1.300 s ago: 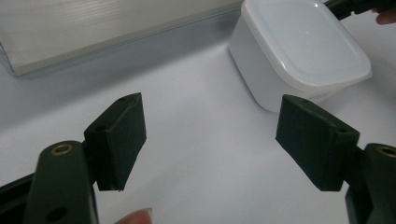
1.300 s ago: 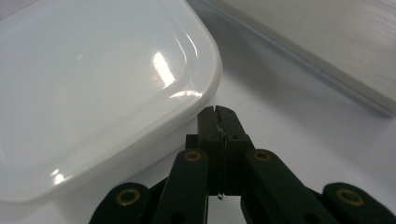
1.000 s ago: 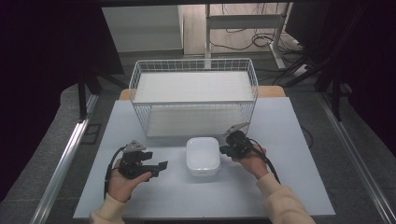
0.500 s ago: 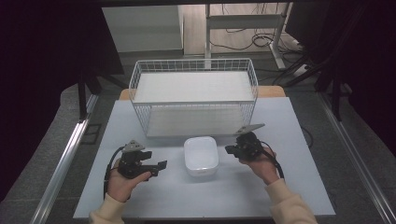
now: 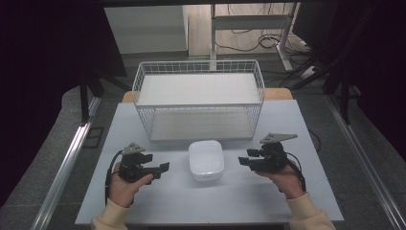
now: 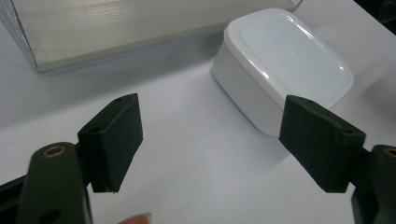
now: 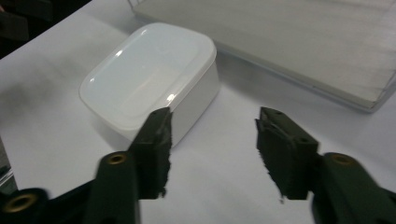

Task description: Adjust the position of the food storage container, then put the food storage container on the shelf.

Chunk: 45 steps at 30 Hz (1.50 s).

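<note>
White box (image 5: 206, 159) with lid is set on the table (image 5: 143, 201), just in front of the wire basket (image 5: 198, 98) | left gripper (image 5: 163, 167) is held beside the box, jaws wide apart, nothing held | right gripper (image 5: 243, 161) is held on the other side, jaws apart, nothing held

The lidded white container (image 6: 285, 65) hides its contents. The wire basket (image 7: 289, 42) is cut off by the right claw view's top edge, blurred.
</note>
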### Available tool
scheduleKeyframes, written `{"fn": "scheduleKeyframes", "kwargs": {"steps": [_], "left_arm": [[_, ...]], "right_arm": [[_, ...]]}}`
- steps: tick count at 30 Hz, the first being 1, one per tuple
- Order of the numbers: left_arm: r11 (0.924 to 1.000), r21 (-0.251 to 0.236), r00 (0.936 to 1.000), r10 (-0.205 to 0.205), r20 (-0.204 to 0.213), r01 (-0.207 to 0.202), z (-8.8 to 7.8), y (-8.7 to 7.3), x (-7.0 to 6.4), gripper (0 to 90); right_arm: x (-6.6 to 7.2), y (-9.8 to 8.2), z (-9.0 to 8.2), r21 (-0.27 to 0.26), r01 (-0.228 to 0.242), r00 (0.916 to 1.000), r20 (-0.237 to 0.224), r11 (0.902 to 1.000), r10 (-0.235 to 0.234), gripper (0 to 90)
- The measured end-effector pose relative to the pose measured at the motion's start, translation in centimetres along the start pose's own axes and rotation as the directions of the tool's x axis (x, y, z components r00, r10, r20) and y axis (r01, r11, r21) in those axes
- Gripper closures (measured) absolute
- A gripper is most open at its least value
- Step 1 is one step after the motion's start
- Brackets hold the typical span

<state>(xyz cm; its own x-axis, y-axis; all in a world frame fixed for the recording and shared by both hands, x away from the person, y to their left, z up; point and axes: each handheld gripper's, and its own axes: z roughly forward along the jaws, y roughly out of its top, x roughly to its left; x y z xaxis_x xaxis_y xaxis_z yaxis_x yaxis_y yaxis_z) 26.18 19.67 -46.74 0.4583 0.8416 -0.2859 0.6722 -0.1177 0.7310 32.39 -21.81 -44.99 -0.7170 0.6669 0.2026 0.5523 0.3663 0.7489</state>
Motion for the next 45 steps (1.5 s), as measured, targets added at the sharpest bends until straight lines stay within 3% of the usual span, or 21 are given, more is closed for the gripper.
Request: {"fn": "scheduleKeyframes", "kwargs": {"steps": [12, 24, 31, 36, 45], "left_arm": [[0.9995, -0.014, 0.9994, -0.029, -0.017, 0.029, -0.3, 0.0, 0.1, 18.3], [0.9998, 0.003, 0.9998, -0.019, -0.012, 0.019, 0.3, 0.5, -0.2, 19.6], [0.9979, 0.032, 0.997, -0.059, 0.051, 0.057, 1.1, 1.6, -0.6, 23.9], [0.9942, 0.044, 0.9895, -0.102, 0.102, 0.098, 2.3, 2.6, -0.7, 26.2], [0.9814, 0.048, 0.9664, -0.191, 0.172, 0.186, 4.4, 3.2, -0.3, 31.1]], "right_arm": [[0.4, 0.4, -0.1, -0.026, -0.033, 0.9995, -0.005, 0.9991, 0.033, 25.8], [0.8, 0.7, 0.7, -0.005, -0.076, 0.996, -0.047, 0.9971, 0.076, 24.2], [1.3, 1.5, 1.1, -0.015, -0.084, 0.9933, -0.081, 0.9964, 0.082, 26.0], [1.7, 2.2, 2.3, -0.006, -0.089, 0.9906, -0.104, 0.996, 0.088, 28.2], [1.5, 2.6, 5.1, 0.028, -0.151, 0.9793, -0.132, 0.9881, 0.154, 32.8]]}}
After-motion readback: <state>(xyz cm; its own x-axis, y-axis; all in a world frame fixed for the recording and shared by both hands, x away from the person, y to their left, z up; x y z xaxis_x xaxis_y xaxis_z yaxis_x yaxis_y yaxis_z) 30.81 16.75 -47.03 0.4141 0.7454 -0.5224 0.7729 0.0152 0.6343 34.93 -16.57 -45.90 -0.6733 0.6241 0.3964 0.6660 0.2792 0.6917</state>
